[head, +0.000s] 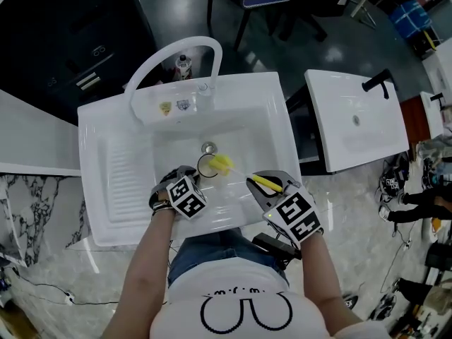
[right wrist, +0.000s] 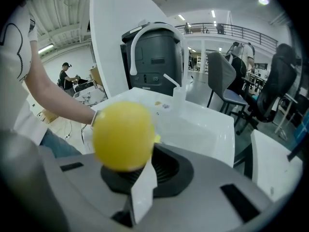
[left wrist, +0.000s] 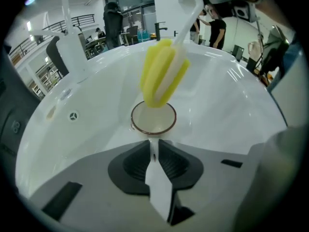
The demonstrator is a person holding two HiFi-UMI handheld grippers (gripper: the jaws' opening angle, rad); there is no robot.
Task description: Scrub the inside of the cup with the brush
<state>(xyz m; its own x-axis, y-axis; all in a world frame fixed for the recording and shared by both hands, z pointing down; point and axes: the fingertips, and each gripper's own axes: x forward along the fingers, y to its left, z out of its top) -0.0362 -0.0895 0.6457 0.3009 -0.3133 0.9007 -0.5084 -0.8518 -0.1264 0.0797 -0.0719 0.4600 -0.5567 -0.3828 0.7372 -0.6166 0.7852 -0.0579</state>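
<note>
A small white cup with a brown rim [head: 207,165] stands in the white sink [head: 99,154], just in front of the drain [head: 208,147]. My left gripper [head: 192,176] reaches it from the near left. In the left gripper view the jaws stand close together on the cup [left wrist: 153,119] at its near side, seemingly on its handle. The brush's yellow sponge head [left wrist: 163,74] hangs tilted just above the cup's mouth, its tip at the rim. My right gripper [head: 258,184] is shut on the brush's yellow handle [head: 268,183], whose rounded end [right wrist: 123,135] fills the right gripper view.
A white arched faucet [head: 169,55] rises at the sink's back edge. A ribbed drainboard [head: 127,179] forms the basin's left side. A second white sink [head: 357,119] stands to the right across a gap. Marble floor and cables lie around.
</note>
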